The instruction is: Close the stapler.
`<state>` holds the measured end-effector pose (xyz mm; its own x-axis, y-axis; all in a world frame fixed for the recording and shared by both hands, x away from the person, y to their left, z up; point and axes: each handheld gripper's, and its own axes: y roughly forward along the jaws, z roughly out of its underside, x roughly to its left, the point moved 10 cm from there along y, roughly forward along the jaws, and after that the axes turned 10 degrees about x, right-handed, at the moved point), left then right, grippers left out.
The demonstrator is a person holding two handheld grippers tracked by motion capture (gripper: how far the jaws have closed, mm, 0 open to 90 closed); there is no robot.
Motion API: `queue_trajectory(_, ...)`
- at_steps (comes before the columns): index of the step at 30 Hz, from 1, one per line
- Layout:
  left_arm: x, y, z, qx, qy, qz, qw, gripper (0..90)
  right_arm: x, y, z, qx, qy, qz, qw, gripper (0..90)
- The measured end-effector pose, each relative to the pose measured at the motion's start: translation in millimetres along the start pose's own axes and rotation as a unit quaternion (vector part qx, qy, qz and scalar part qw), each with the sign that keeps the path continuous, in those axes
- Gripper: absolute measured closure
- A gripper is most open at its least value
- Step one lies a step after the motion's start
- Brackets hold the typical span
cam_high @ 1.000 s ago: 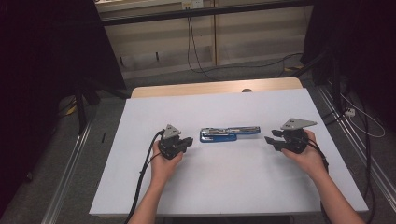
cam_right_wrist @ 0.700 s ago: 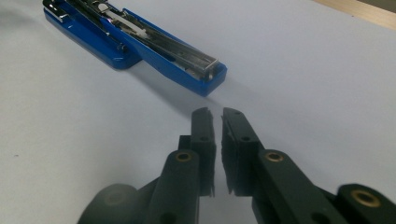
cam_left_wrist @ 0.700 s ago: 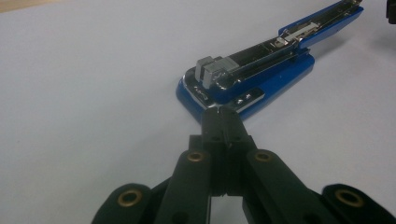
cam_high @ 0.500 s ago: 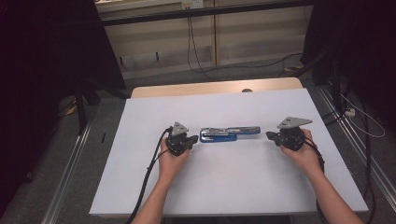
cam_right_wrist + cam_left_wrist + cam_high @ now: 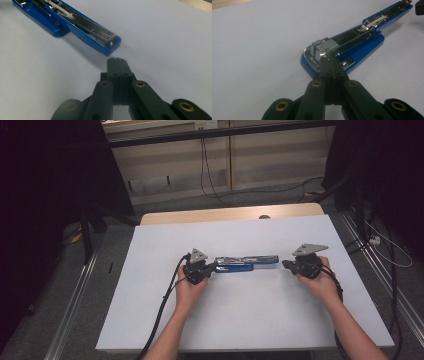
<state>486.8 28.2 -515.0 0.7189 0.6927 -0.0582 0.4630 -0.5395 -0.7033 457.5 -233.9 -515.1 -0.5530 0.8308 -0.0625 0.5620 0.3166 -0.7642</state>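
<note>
- A blue stapler (image 5: 245,262) lies opened out flat near the middle of the white desk (image 5: 250,320), its metal staple channel facing up.
- My left hand-held gripper (image 5: 212,267) is at the stapler's left end. Its jaws are pressed together, and their tips touch the metal end by the block of staples (image 5: 324,47); I cannot tell whether they pinch anything.
- My right hand-held gripper (image 5: 286,264) sits just beside the stapler's right end, not touching it. Its jaws are closed on nothing.
</note>
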Motion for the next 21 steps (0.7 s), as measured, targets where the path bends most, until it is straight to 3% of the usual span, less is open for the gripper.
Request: queue_trajectory(21, 0.4, 4.1, -0.4, -0.006, 0.003, 0.001, 1.0, 90.0, 4.9, 15.4, -1.3, 0.024, -0.012, -0.005, 0.9996, 90.0)
